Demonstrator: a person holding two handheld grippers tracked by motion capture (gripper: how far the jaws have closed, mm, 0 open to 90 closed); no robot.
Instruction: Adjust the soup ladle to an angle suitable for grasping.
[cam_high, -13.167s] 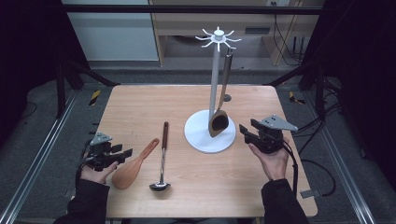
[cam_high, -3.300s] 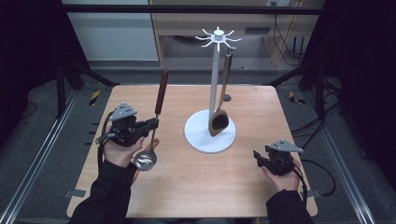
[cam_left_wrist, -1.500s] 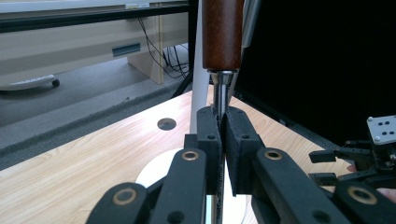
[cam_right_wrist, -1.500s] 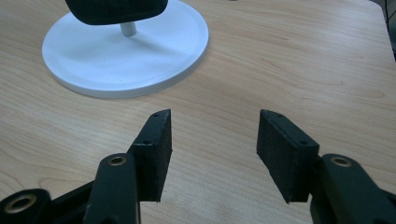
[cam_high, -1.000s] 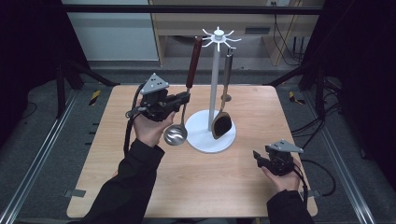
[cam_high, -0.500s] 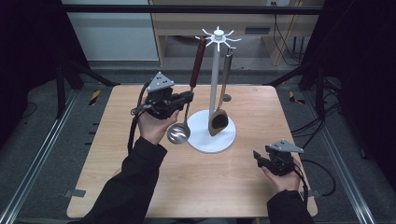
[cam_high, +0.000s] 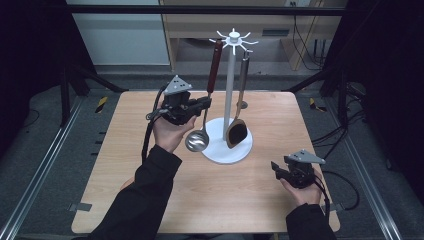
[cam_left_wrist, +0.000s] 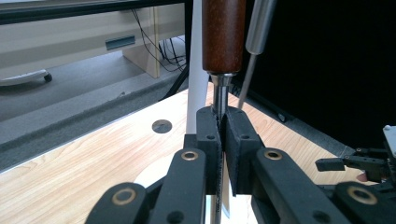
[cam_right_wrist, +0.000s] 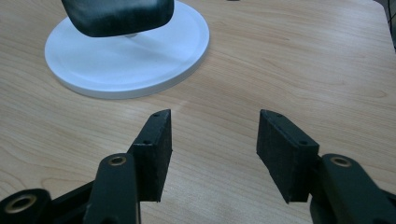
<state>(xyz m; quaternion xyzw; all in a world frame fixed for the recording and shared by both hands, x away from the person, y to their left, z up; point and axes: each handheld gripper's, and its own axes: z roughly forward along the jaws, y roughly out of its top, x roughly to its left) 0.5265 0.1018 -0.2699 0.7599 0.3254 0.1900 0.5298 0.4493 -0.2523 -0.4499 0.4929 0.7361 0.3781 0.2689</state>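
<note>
Left gripper (cam_high: 202, 105), clenched on the ladle (cam_high: 206, 100) shaft, has been carrying it upright from beside the stand (cam_high: 231, 95) toward its top hooks (cam_high: 233, 37), so hanging is nearing, while the right gripper (cam_high: 280, 169) is resting open on the table (cam_high: 150, 200).

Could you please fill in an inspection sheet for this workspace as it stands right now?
Surface: wooden table, bare around the stand.
Job's things: ladle held upright beside the white stand, its red-brown handle near the top hooks; wooden spoon hangs from the stand.
Clutter: nothing seen on the table.
Grippers: left claw shut on the ladle's metal stem; right claw open, low over the table's near right.
Cables: black cable trails from each claw; more lie on the floor at right.
Surroundings: dark frame rails, grey floor, light furniture behind.
</note>
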